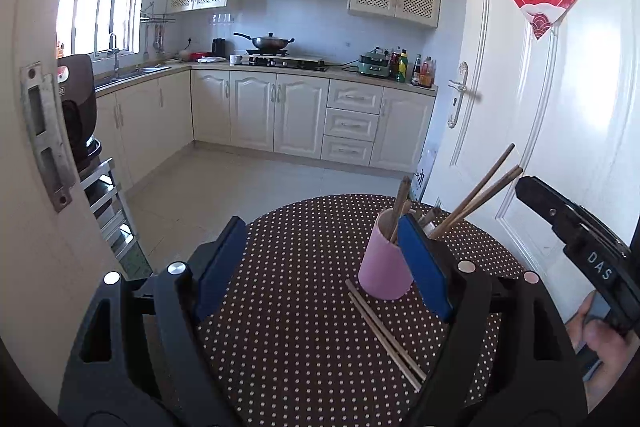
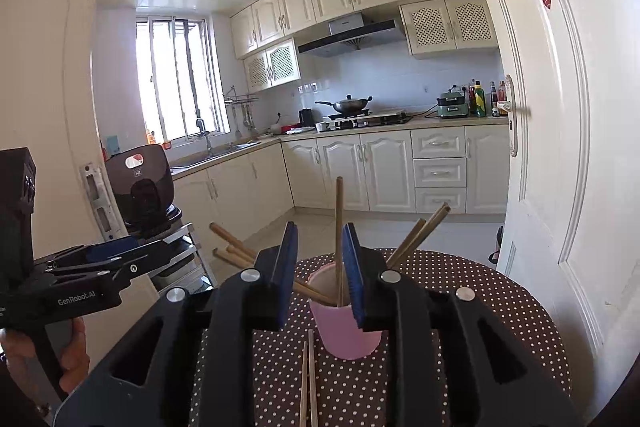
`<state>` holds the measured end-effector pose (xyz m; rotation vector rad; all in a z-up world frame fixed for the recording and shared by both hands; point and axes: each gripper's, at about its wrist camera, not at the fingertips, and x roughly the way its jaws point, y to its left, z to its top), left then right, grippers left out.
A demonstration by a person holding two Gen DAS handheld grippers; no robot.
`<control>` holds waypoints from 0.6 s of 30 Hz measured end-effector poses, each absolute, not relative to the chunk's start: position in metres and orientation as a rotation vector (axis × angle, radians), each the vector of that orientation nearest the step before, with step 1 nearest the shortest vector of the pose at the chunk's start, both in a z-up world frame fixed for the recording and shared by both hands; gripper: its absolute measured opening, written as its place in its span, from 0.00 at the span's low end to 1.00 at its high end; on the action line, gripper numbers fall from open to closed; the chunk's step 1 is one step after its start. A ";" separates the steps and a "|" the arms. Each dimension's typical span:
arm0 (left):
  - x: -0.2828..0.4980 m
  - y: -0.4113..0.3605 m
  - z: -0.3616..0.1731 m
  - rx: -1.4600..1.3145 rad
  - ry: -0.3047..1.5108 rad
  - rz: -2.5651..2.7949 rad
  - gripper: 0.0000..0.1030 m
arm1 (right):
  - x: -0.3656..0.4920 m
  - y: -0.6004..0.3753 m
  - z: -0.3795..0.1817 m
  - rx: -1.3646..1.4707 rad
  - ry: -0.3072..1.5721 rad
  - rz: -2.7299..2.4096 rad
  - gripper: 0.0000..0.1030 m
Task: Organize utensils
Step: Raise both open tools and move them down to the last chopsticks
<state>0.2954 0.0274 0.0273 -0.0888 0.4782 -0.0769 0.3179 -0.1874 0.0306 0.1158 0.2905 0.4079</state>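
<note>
A pink cup (image 1: 384, 263) (image 2: 344, 327) stands on a round table with a brown dotted cloth (image 1: 300, 327) (image 2: 480, 291). Several wooden chopsticks (image 1: 476, 195) (image 2: 418, 237) lean out of it. One chopstick (image 2: 339, 227) stands upright in the cup between the pads of my right gripper (image 2: 320, 271). The jaws stand a little apart and do not squeeze it. My left gripper (image 1: 324, 263) is wide open over the cloth, left of the cup, holding nothing. Two loose chopsticks (image 1: 384, 335) (image 2: 308, 383) lie on the cloth in front of the cup.
A white door (image 1: 560, 87) with a red paper sign stands right of the table, and a door frame (image 1: 40, 131) stands to the left. A dark appliance (image 1: 78, 107) sits on a metal rack left of the table. Kitchen floor and cabinets lie beyond.
</note>
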 end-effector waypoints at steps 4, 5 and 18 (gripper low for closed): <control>0.280 0.033 0.024 -0.085 0.501 -0.055 0.76 | 0.302 -0.187 0.027 0.096 0.310 0.423 0.24; 0.279 0.033 0.022 -0.087 0.509 -0.051 0.76 | 0.298 -0.186 0.023 0.088 0.317 0.424 0.24; 0.286 0.001 -0.054 -0.094 0.848 -0.160 0.76 | 0.296 -0.183 -0.051 0.044 0.587 0.426 0.29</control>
